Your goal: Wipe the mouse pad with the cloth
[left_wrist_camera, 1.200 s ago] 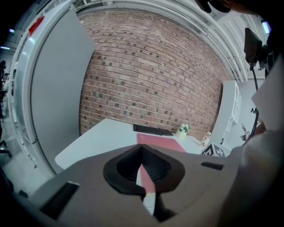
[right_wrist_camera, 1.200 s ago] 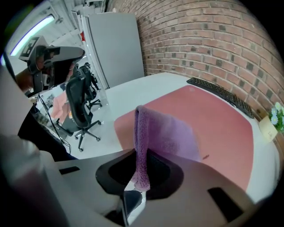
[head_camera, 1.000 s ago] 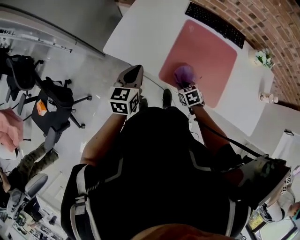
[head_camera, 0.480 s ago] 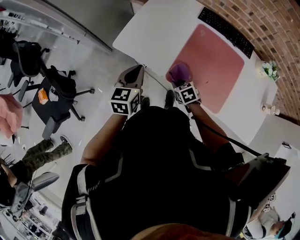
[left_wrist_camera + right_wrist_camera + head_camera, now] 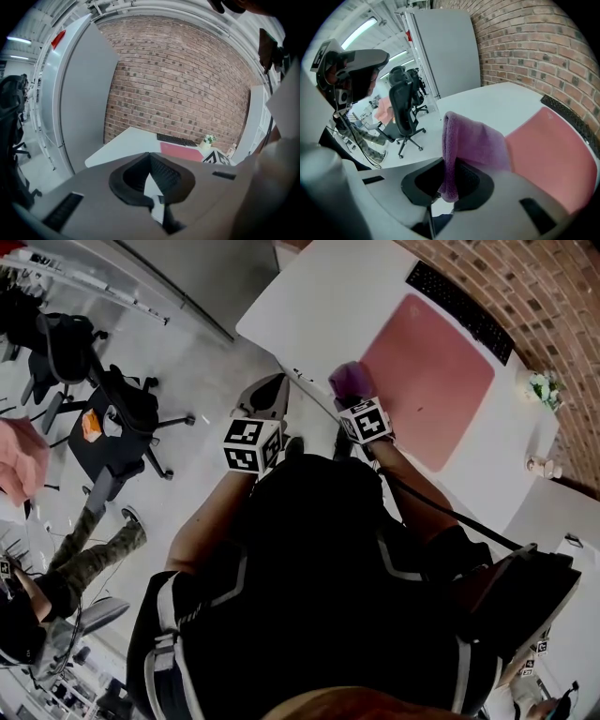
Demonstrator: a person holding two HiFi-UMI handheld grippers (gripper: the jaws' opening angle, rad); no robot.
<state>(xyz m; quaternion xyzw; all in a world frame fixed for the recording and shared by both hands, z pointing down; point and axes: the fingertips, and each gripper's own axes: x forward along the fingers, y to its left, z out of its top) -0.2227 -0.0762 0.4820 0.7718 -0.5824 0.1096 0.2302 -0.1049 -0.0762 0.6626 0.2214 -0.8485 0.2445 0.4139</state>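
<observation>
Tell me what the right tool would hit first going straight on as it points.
Probably the bare white table, just beside the mouse pad; the held cloth leads. Depth is unclear.

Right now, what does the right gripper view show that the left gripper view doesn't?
Only the right gripper view: the purple cloth clamped in the right gripper, plus an office chair. Only the left gripper view: the left gripper shut on nothing, and a small plant. Both: mouse pad, keyboard, brick wall.
</observation>
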